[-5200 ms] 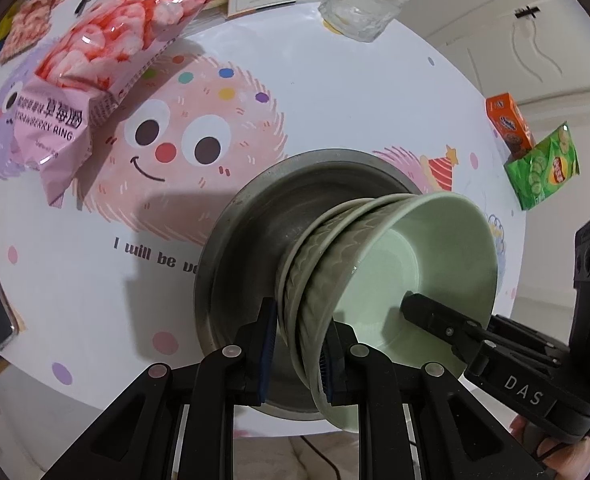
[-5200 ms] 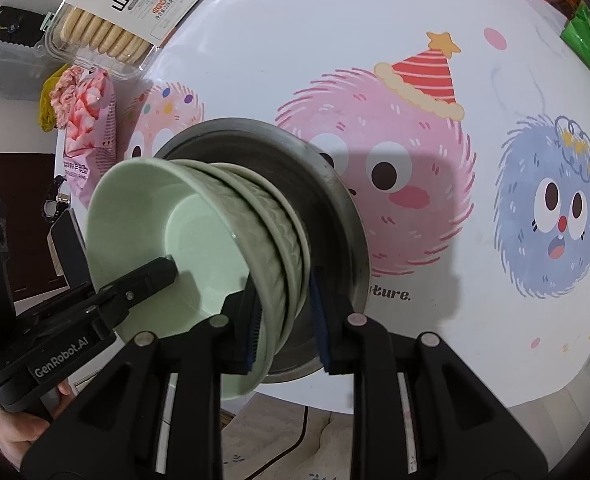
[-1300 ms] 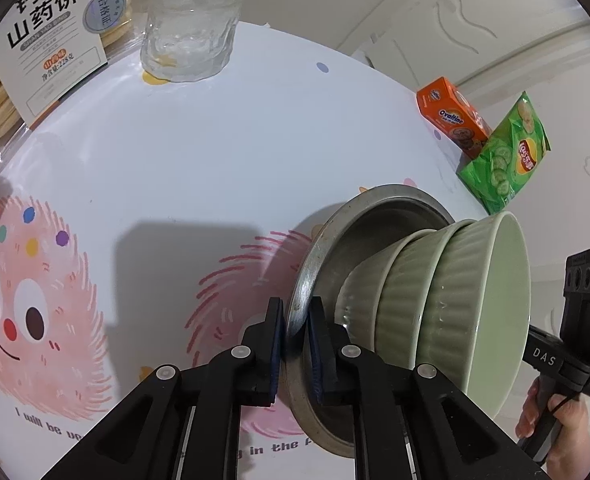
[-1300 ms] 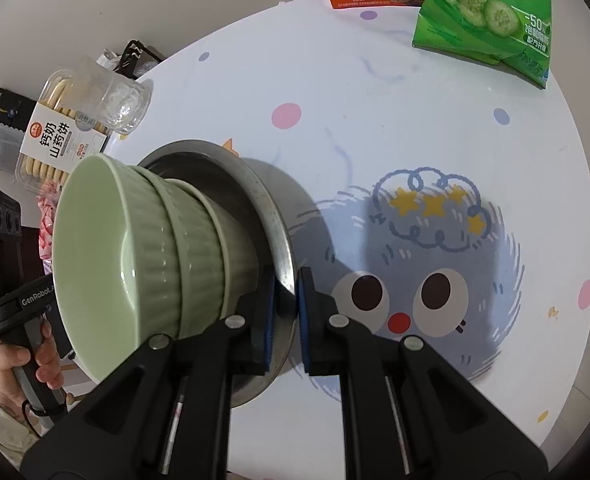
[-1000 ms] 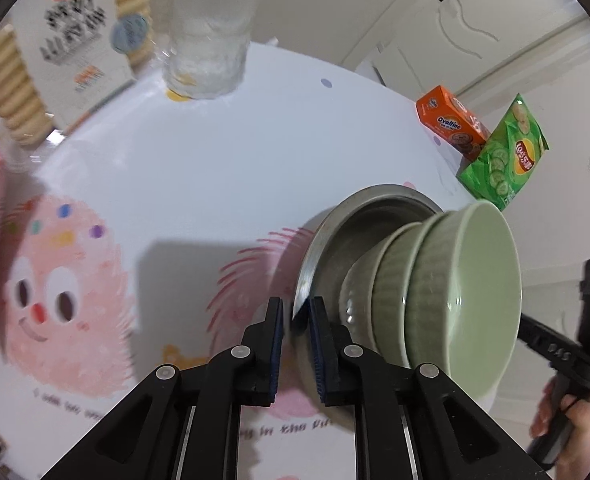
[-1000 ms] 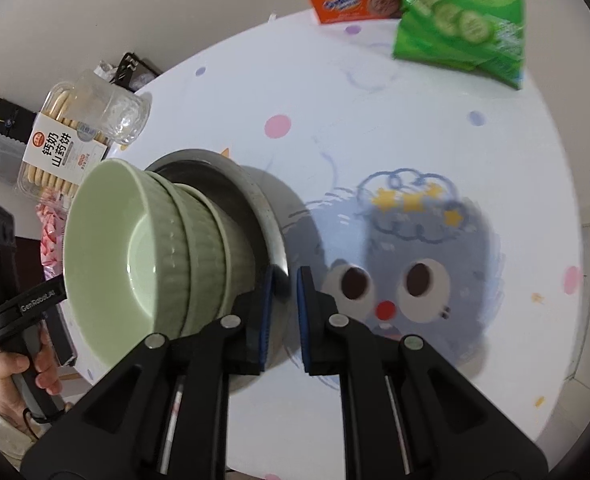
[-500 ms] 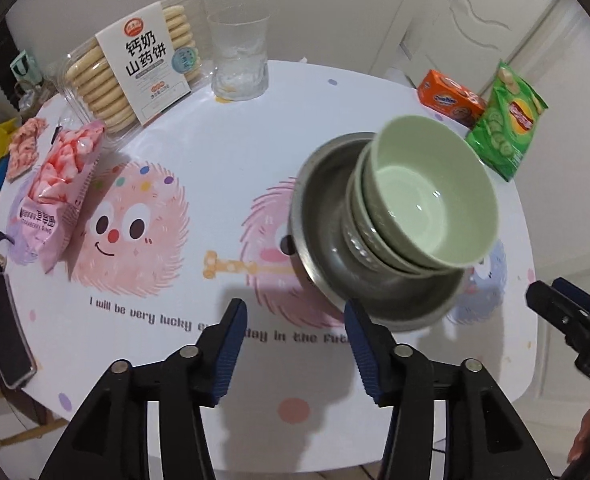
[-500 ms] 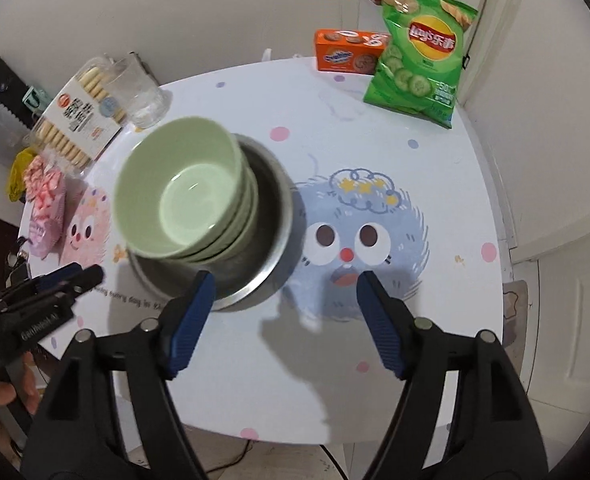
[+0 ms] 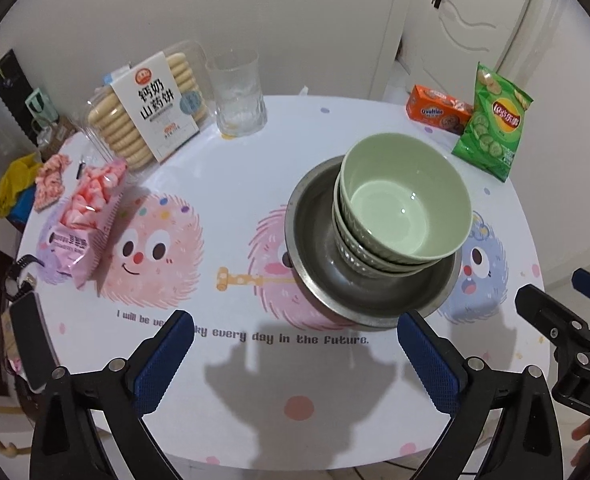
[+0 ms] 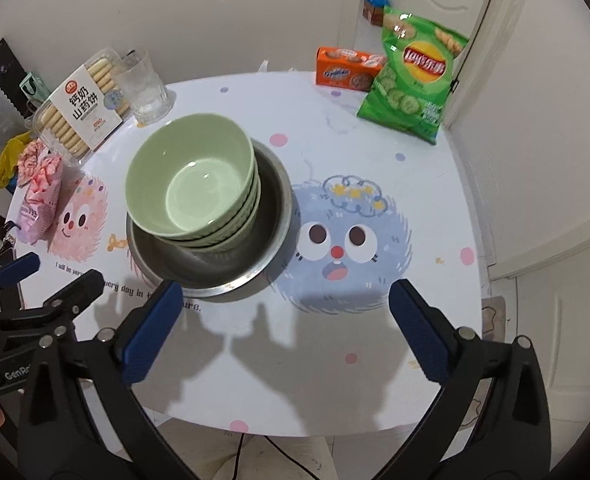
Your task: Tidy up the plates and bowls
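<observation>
The green bowls sit nested in a stack, three by the look of the ribbed rims, though the lower ones are mostly hidden by the top one. The stack rests inside the steel plate, off toward one side of it rather than centred, and the top bowl's rim overhangs the plate's edge in the left wrist view. The plate stands flat on the bench, over the printed pink and blue fuzzy creatures.

Both tools hang above the near edge of the bench, clear of the crockery. The left hand-held gripper has just been opening and now stands wide with nothing between its blue pads; the right hand-held gripper has likewise just been opening, is spread wide and is empty. Each shows in the other's view at the frame edge.

The stack looks set down and released, so the step in hand is a clean retreat. To do it well, draw both tools up and back without clipping the overhanging bowl rim, since a knock there could tip the stack. If the off-centre stack wants correcting, nudge the lowest bowl, not the top one.

Around it, well apart, stand a glass, a biscuit pack, a pink snack bag, an orange box and a green crisp bag.
</observation>
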The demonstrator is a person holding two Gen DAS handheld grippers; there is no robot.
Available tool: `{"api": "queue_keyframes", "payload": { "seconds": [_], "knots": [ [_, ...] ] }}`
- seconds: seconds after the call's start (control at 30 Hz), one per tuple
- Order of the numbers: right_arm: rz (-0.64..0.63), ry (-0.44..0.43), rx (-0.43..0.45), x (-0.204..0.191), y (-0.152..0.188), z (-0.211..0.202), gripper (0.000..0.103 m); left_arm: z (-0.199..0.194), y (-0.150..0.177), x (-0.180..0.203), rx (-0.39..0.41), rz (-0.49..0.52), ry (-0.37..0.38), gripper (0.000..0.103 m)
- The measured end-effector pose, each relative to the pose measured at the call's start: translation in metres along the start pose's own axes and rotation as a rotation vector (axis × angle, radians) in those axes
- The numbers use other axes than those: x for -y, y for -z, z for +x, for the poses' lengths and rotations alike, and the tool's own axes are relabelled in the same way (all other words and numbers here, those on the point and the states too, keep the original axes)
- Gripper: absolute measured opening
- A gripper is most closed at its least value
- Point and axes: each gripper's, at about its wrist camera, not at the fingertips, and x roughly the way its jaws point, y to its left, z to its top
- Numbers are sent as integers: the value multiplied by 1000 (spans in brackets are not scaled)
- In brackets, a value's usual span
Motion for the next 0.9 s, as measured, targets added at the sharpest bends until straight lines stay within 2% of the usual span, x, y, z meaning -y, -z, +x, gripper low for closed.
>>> {"api": "queue_keyframes", "payload": {
  "seconds": [0.13, 0.4, 0.9],
  "knots": [
    [-10, 15, 38, 1, 0, -8, 103, -4, 1, 1, 10, -4, -16, 103],
    [1, 28, 47, 4, -1, -13, 103, -9, 1, -1, 27, -19, -37, 103],
    [2, 31, 37, 4, 1, -10, 103, -14, 1, -3, 61, -38, -10, 103]
  ]
}}
